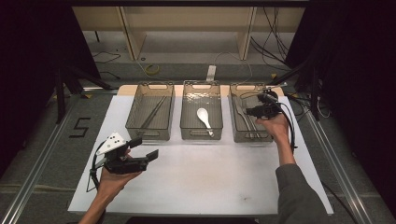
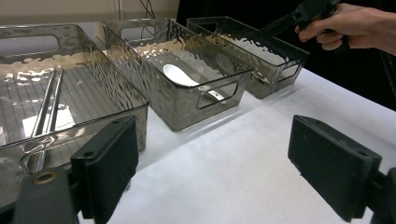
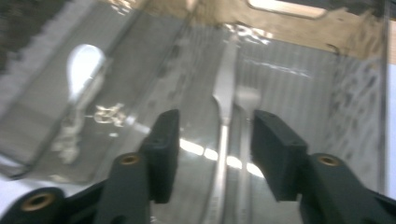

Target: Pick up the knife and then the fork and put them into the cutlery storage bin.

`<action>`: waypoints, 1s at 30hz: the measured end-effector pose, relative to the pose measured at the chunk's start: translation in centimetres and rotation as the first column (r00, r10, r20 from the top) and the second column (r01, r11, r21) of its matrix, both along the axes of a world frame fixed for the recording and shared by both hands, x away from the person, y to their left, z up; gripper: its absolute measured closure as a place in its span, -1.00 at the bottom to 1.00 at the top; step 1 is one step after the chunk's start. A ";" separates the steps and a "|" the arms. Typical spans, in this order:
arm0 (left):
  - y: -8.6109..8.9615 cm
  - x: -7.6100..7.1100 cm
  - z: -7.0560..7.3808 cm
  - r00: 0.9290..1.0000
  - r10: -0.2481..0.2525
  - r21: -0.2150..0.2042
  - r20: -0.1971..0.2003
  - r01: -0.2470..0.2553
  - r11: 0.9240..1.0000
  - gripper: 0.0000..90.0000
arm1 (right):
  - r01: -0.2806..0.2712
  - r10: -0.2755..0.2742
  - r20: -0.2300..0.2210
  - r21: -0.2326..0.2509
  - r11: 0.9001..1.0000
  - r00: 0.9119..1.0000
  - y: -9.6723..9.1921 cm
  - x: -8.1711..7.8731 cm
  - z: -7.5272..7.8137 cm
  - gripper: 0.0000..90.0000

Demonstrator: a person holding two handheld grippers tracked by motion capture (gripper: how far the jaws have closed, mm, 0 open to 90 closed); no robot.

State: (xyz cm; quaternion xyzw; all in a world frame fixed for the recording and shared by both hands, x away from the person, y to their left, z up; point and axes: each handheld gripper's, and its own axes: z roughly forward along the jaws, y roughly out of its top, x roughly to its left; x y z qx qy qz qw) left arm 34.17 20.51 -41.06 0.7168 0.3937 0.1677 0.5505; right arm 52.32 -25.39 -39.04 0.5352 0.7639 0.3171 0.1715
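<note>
The white table (image 1: 201, 182) has a wide bare stretch in front of me, with three clear ribbed plastic bins in a row along its far half, their walls close together and only narrow gaps between them. My left hand (image 1: 112, 179) rests low over the near left of the table, well short of the bins, holding the left gripper (image 1: 142, 151) level and pointed right and away; its fingers (image 2: 109, 163) are spread wide with nothing between them, and bare table lies ahead of them. My right arm reaches far to the right, the hand (image 1: 275, 126) hovering over the near end of the right bin (image 1: 236, 133), and the right gripper (image 1: 254, 112) points left across it. Its fingers (image 3: 163, 149) are released, parted with a clear gap. Below that gap, on the bin floor, lie a silver metal knife (image 3: 224, 93) and a silver metal fork (image 3: 246, 100) side by side; the fingers touch neither. The middle bin (image 1: 184, 130) holds a white ceramic soup spoon (image 1: 204, 119), and the left bin (image 1: 133, 128) a pair of metal chopsticks (image 1: 154, 112).
</note>
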 end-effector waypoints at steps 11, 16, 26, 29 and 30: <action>-0.1 0.0 -0.1 1.000 -0.007 0.000 -0.010 0.007 1.000 -0.65 | -0.134 0.102 0.168 0.194 0.972 0.980 1.6 -6.7 1.1 -0.22; -0.1 0.1 -0.1 1.000 -0.012 -0.009 -0.017 0.012 1.000 -0.65 | -0.199 0.146 0.226 0.230 0.953 0.963 2.2 -10.4 0.8 -0.31; -0.2 0.1 -0.1 0.999 -0.031 -0.004 -0.028 0.030 1.000 -0.65 | -0.272 0.210 0.290 0.191 0.943 0.934 2.8 -15.9 -1.7 -0.39; -0.2 0.1 -0.1 0.999 -0.034 -0.005 -0.030 0.033 0.999 -0.65 | -0.281 0.206 0.297 0.236 0.930 0.932 2.5 -16.8 -2.2 -0.41; -0.2 0.1 -0.2 0.999 -0.035 -0.005 -0.031 0.035 0.999 -0.65 | -0.283 0.207 0.303 0.232 0.931 0.930 2.4 -17.1 -2.2 -0.42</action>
